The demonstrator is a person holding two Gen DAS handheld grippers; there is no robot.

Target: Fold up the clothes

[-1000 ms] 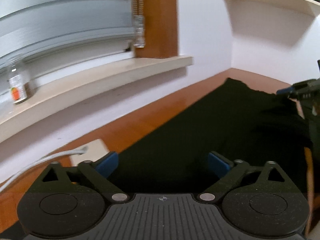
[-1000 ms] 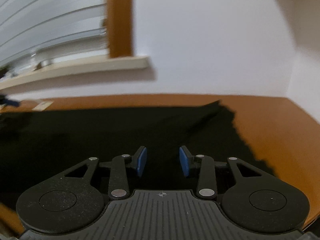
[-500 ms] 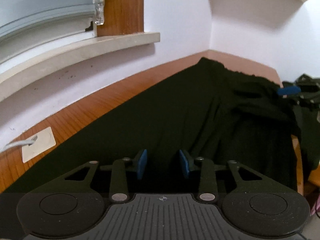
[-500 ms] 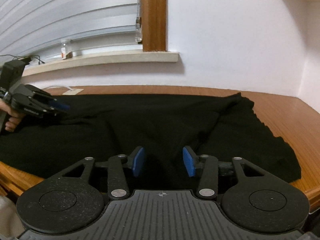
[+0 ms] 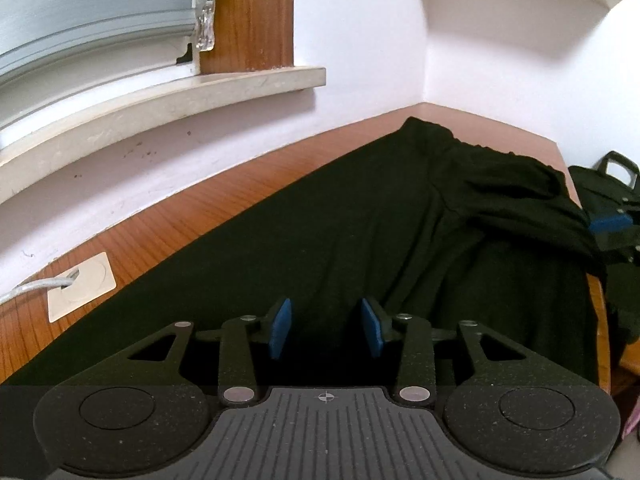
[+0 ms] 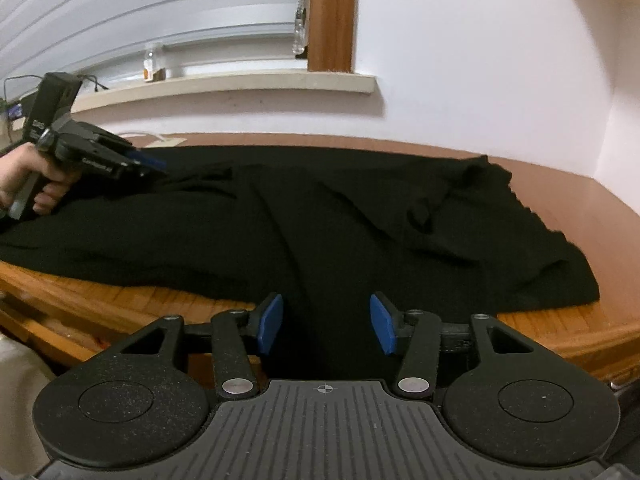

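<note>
Wooden tabletop (image 6: pixel 560 328) under a window sill (image 5: pixel 160 96) carried the black garment (image 6: pixel 320 216), spread across the middle of both frames with its right end bunched in folds — still to be flattened, by my reading. You held the left gripper (image 5: pixel 326 330) low at the cloth's near edge, jaws partly apart after closing in, then easing slightly wider; whether cloth was pinched I cannot tell. Your right gripper (image 6: pixel 326 330) had been opening over the near hem — pads clear of fabric, seemingly lining up a corner grasp.
</note>
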